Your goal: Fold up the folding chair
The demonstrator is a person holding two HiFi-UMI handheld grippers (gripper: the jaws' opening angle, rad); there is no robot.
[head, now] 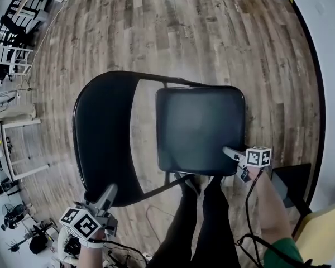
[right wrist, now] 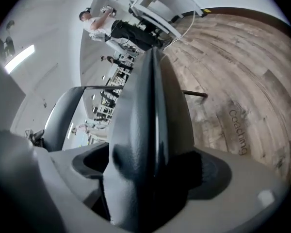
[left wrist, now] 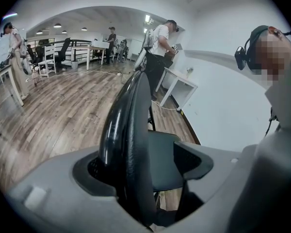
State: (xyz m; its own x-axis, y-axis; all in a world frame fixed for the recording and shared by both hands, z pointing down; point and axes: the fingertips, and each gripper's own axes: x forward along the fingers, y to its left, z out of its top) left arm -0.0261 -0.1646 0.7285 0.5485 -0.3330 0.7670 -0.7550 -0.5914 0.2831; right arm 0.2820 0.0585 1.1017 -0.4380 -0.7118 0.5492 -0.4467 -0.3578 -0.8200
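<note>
Black chair [head: 178,149] unfolded; left fingers [left wrist: 63,188] straddle backrest [left wrist: 128,130], right fingers [right wrist: 228,178] seat [right wrist: 150,125].

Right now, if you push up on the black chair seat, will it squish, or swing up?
Probably swing: the seat looks like a flat, stiff panel hung on thin metal tubes, so it should pivot, not bend. Its padding may dent a little. The folding chair could slide on the smooth wood floor.
</note>
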